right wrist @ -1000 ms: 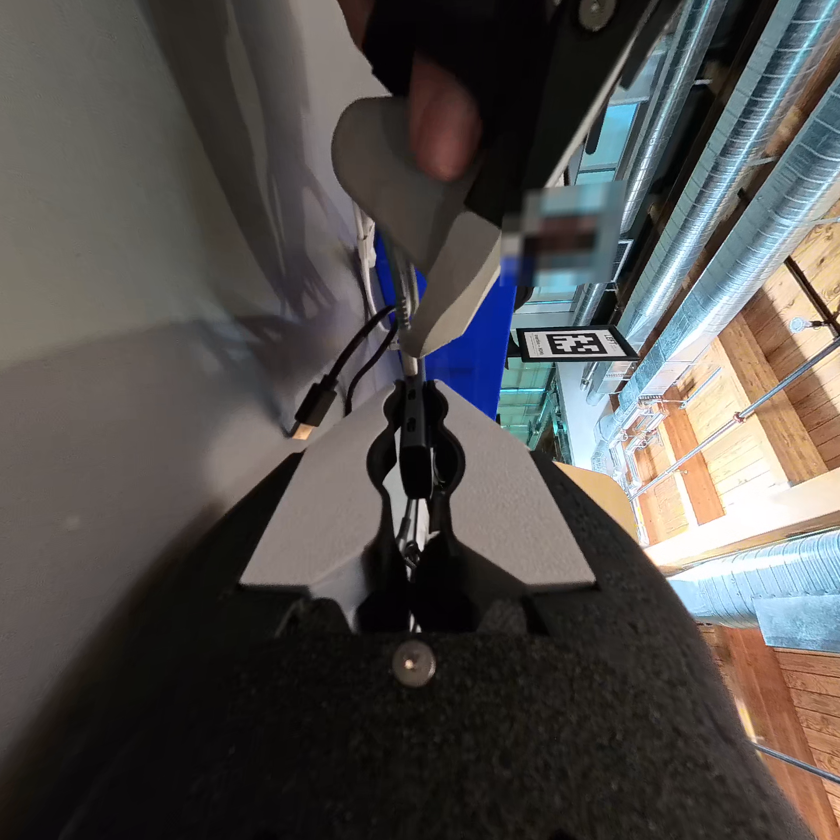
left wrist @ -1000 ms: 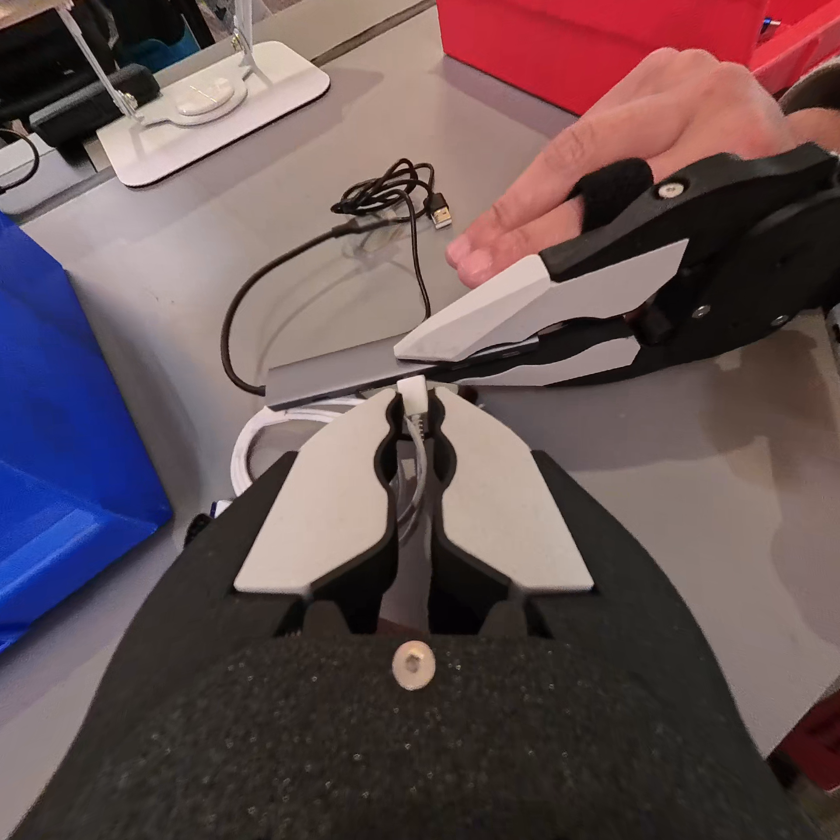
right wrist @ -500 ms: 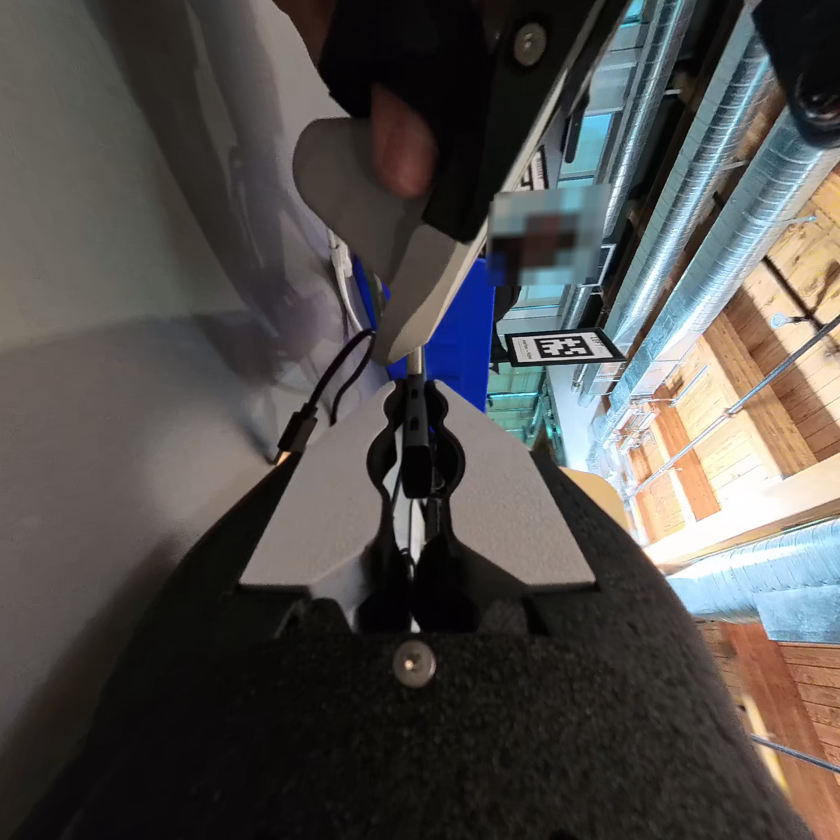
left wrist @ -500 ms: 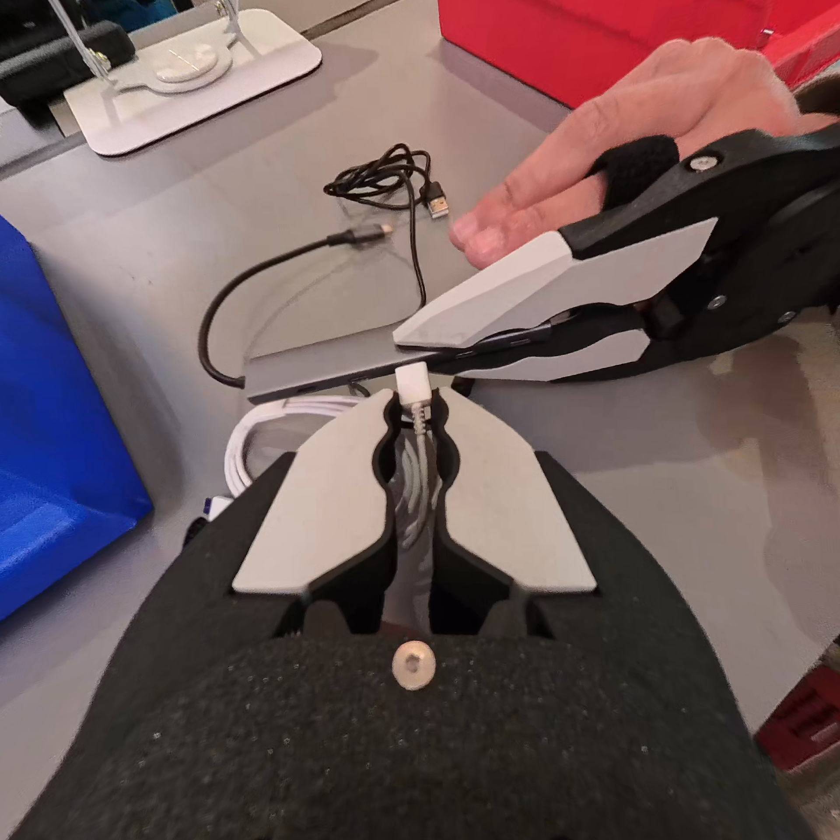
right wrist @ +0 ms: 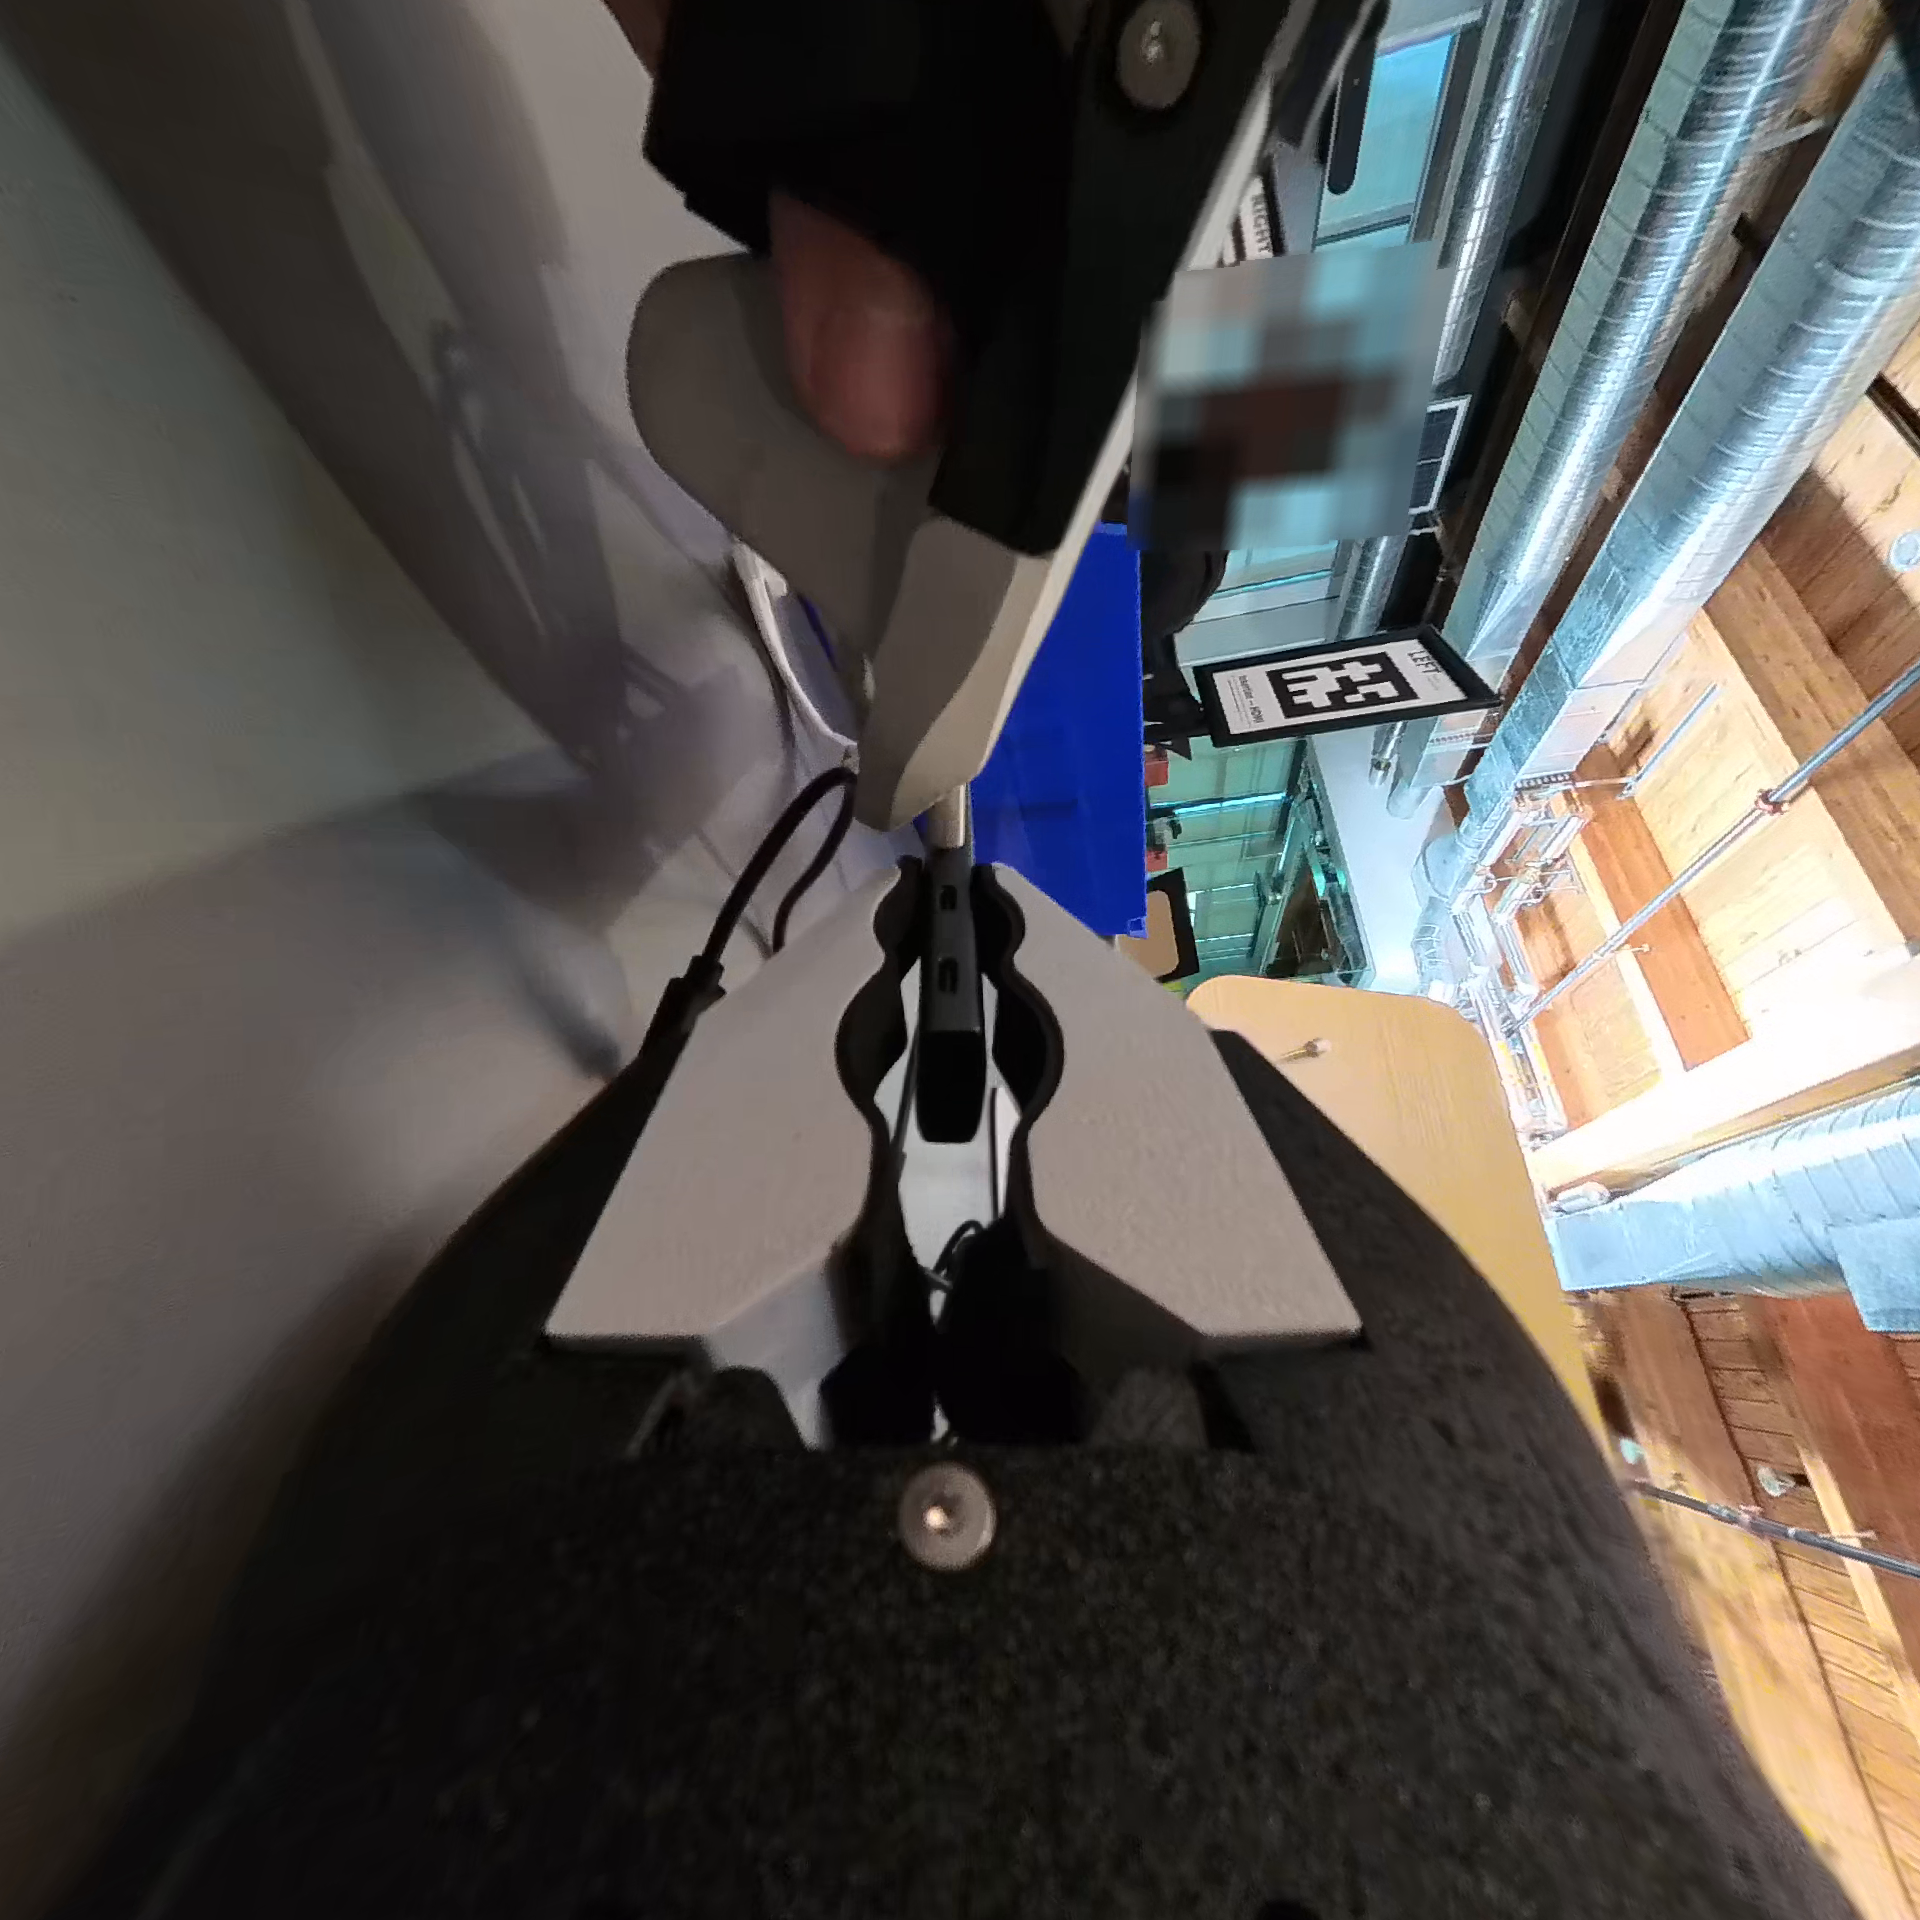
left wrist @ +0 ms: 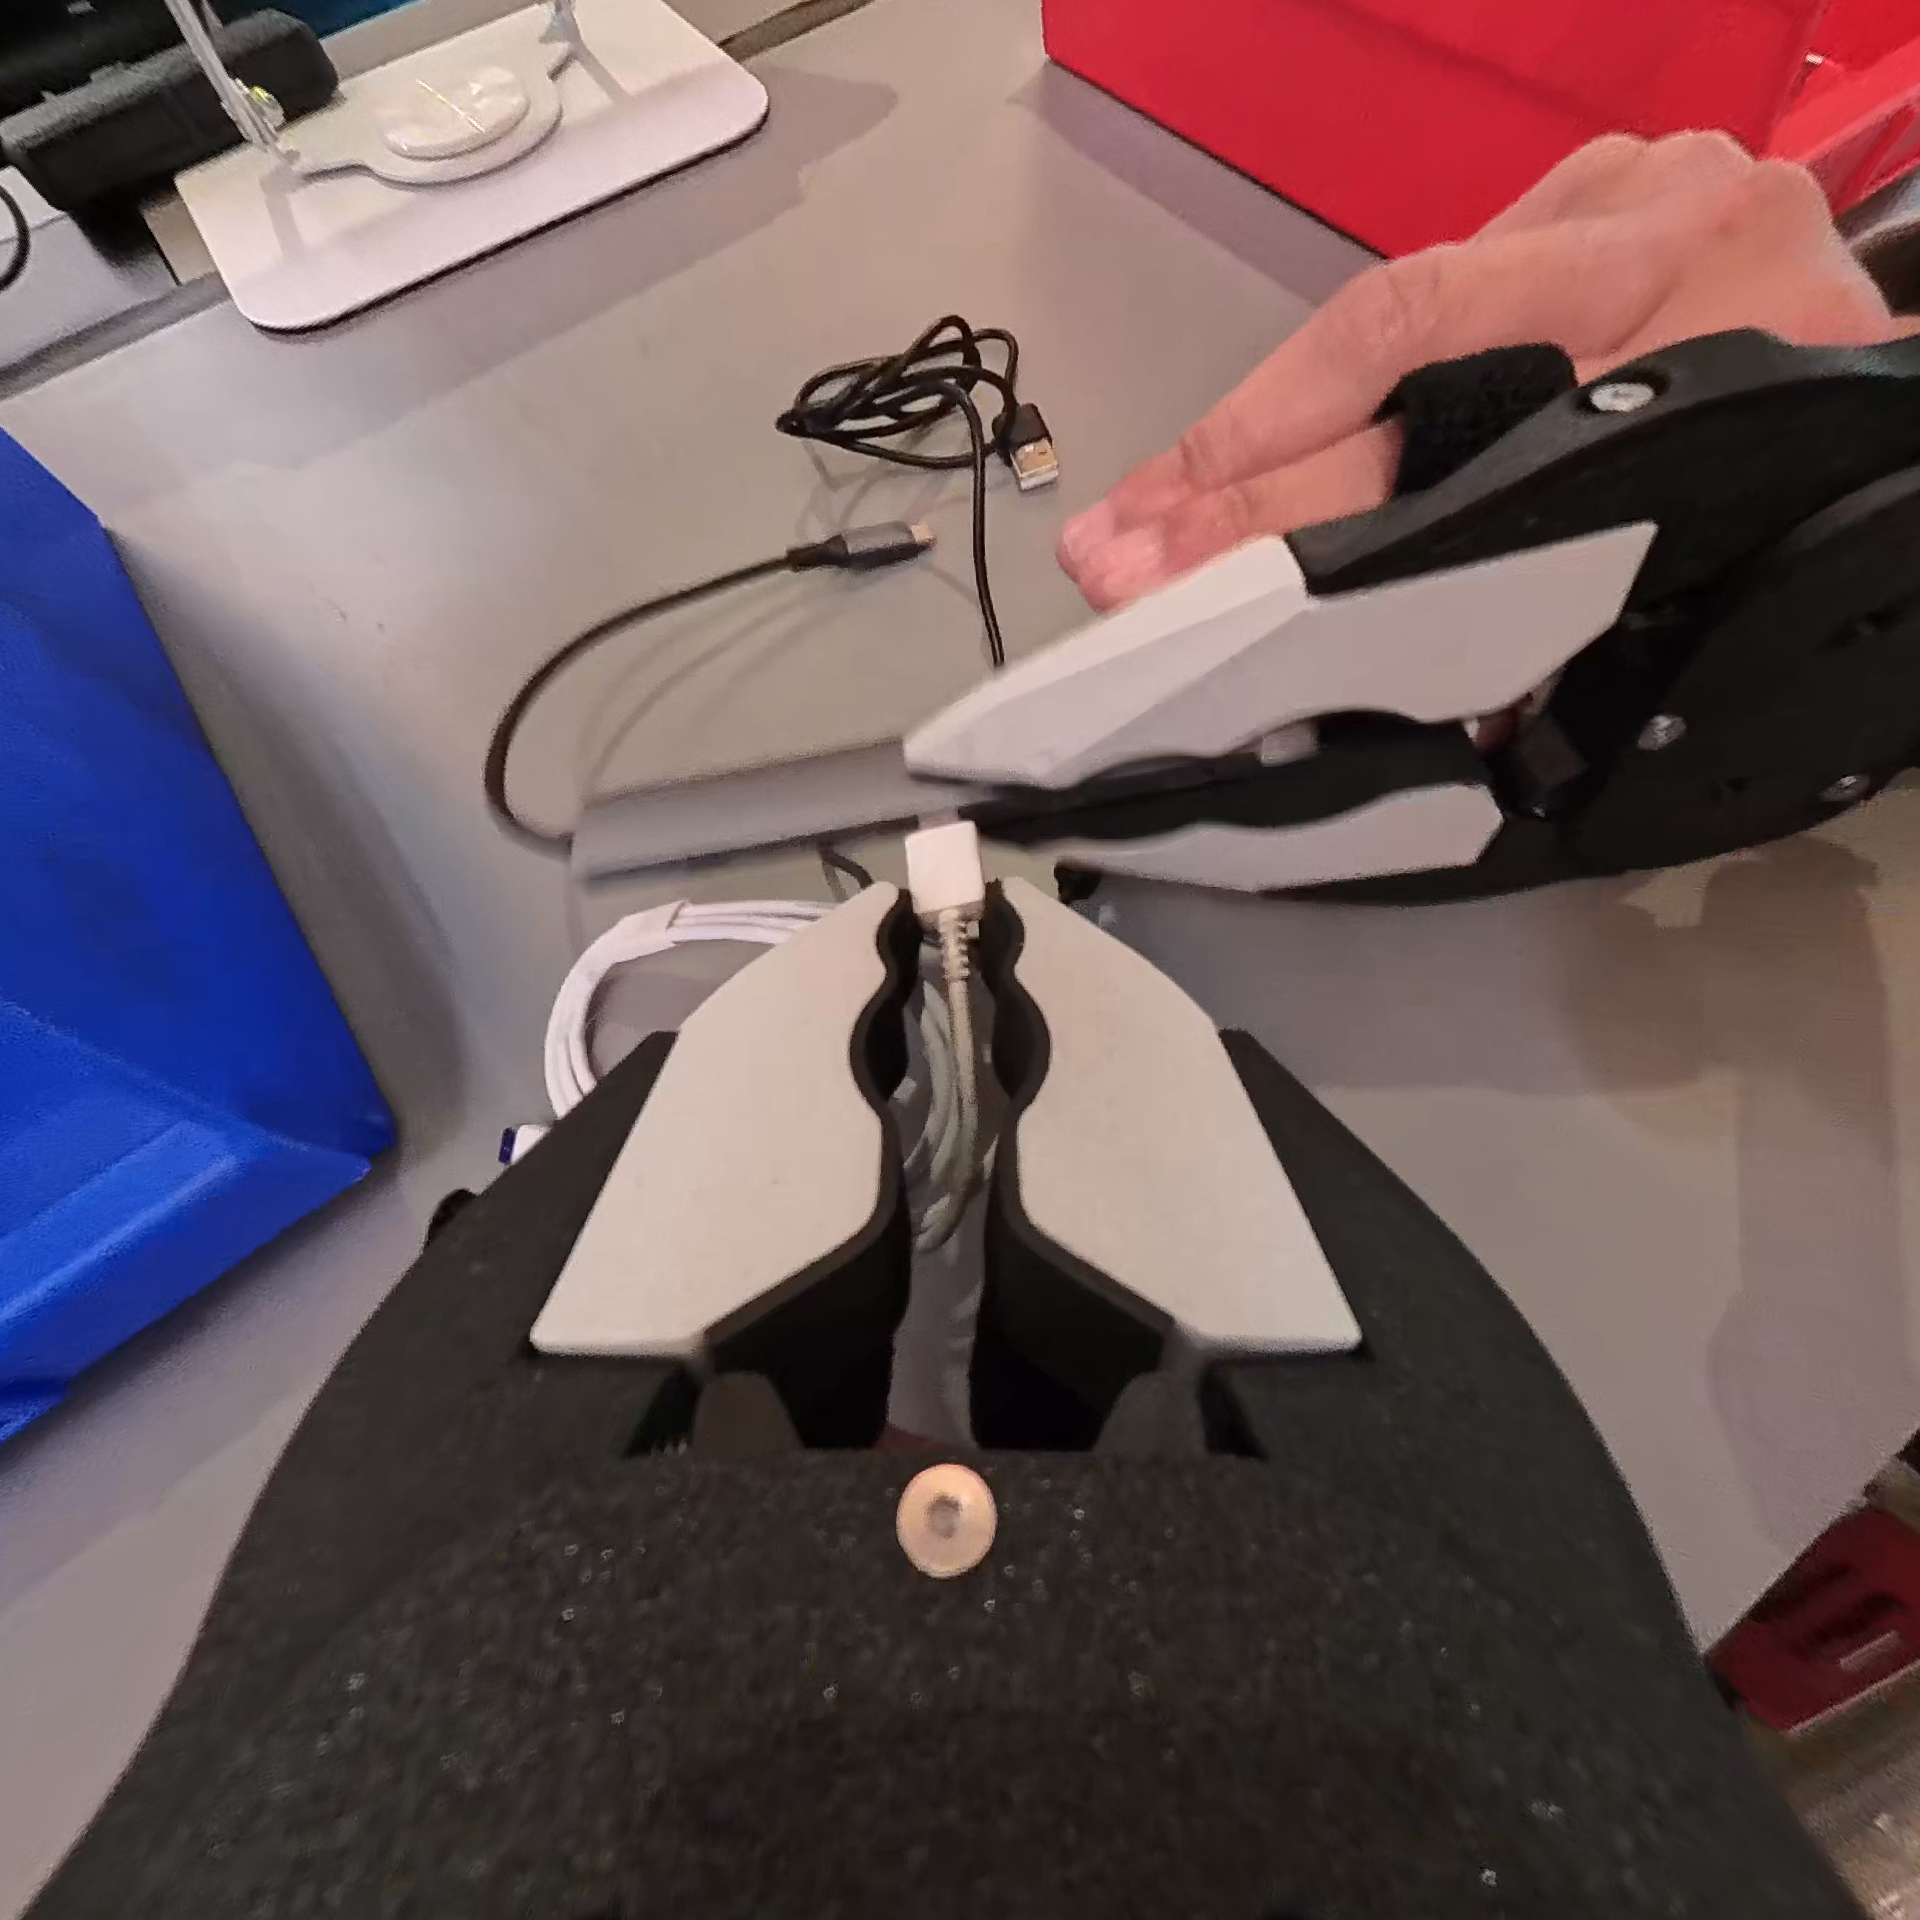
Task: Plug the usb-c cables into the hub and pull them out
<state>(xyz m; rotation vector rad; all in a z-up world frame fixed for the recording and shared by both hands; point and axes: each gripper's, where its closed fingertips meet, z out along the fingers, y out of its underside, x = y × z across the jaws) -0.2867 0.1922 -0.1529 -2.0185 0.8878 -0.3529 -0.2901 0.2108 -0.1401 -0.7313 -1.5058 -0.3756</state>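
My left gripper [left wrist: 940, 899] is shut on the white usb-c cable's plug [left wrist: 940, 864], which sticks out past the fingertips and meets the near edge of the grey hub [left wrist: 748, 805]. Whether the plug sits in a port is hidden. My right gripper [left wrist: 935, 784] comes in from the right, shut on the hub's right end. In the right wrist view, my right gripper [right wrist: 948, 883] pinches the hub [right wrist: 948, 997] edge-on, with the left gripper [right wrist: 914, 769] just beyond. The hub's own black cord ends in a loose grey plug [left wrist: 862, 542].
A bundled black cable [left wrist: 914, 395] lies behind the hub. The white cable's coil [left wrist: 623, 956] lies left of my left gripper. A blue bin [left wrist: 156, 935] stands at left, a red bin [left wrist: 1403, 104] at back right, and a white stand base [left wrist: 468, 156] at back left. Left and right tips are no more than a few centimetres apart.
My right gripper's tip has risen a little with the hub. The left gripper looms larger in the right wrist view. The white plug stays at the hub's edge.
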